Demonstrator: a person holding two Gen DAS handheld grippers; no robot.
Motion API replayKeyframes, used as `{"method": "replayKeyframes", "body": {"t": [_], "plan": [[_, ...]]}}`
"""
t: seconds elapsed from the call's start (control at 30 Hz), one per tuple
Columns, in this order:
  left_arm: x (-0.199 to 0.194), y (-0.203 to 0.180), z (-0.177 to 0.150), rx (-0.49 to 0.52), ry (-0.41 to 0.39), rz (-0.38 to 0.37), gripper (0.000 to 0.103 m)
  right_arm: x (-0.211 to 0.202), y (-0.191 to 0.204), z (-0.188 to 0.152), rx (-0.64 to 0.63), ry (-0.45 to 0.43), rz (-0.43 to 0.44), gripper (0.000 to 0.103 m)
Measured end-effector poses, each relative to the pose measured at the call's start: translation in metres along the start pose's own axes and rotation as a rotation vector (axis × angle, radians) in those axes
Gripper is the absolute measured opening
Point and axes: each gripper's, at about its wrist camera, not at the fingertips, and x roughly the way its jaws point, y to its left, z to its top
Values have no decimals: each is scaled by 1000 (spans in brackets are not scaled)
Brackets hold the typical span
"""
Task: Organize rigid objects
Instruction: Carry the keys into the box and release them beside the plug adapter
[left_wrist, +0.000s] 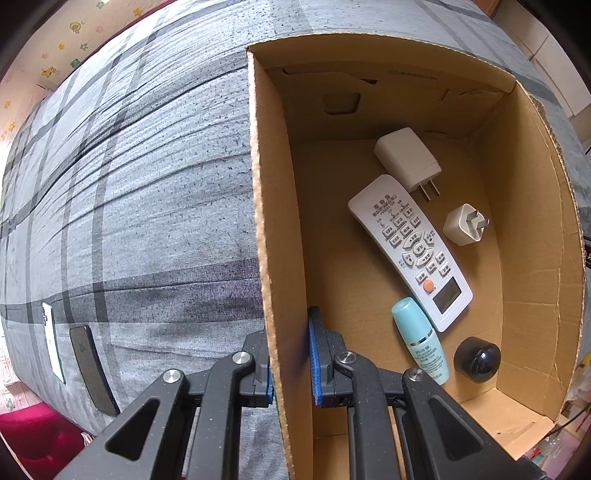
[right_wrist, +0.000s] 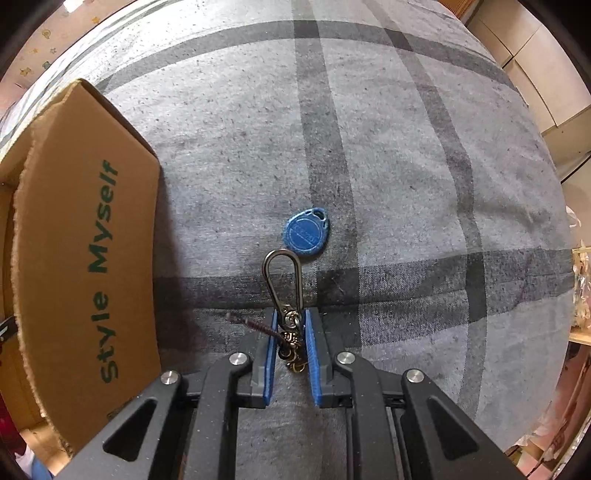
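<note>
Both the left gripper (left_wrist: 291, 354) and the right gripper (right_wrist: 290, 354) have speckled black linkage arms, silver round pivot screws and ribbed blue pads (right_wrist: 310, 362).

Left black two-finger gripper with blue pads (left_wrist: 291, 363) points straight down, jaws clamped on brown cardboard box wall (left_wrist: 275, 295). Right black two-finger gripper with blue pads (right_wrist: 291, 343) also points down, jaws pinched on bronze metal keychain clasp (right_wrist: 284, 284).
</note>
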Motion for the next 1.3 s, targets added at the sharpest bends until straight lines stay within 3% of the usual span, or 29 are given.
{"method": "replayKeyframes", "body": {"t": [0.83,1.3], "plan": [[-5,-5,0,30,-8,5,15,-84,-6,-11,-10,-106,48,15],[-5,-4,0,29,-9,0,15,-136,24,-6,-62,-189,101,15]]}}
